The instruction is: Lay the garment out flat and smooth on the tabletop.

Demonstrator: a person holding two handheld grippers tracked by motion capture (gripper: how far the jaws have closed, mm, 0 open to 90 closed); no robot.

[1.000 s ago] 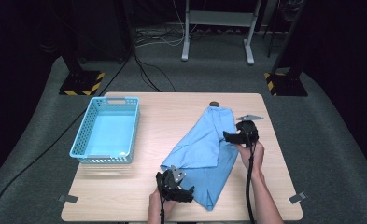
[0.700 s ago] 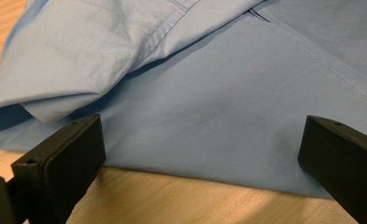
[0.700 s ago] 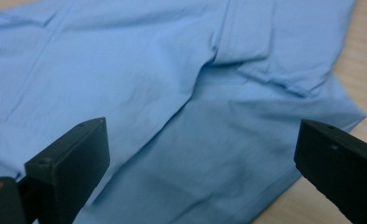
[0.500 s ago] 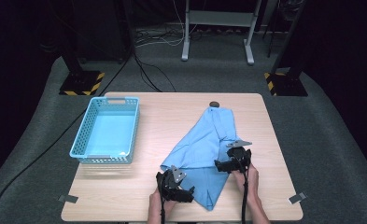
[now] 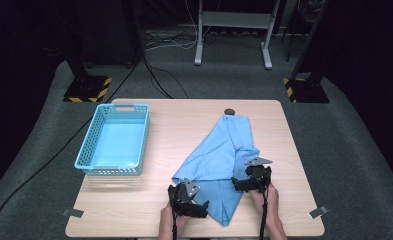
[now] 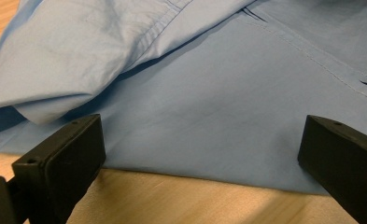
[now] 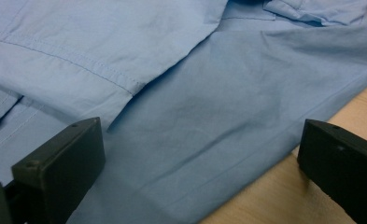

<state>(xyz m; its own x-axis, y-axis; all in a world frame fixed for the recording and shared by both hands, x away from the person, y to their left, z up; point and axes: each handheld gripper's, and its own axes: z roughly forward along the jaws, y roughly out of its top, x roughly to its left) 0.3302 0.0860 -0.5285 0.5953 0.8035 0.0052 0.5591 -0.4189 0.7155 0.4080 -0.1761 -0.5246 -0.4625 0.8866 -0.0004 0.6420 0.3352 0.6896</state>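
Shirt (image 5: 223,160) lies limp on the table (image 5: 174,125), looking thin, light, floppy, both claws, left (image 5: 198,206) and right (image 5: 240,184), gaping wide at its near hem (image 6: 209,179), likely the best pinch point.

No legible text, label, brand, number or sign appears on any surface in the three current views.
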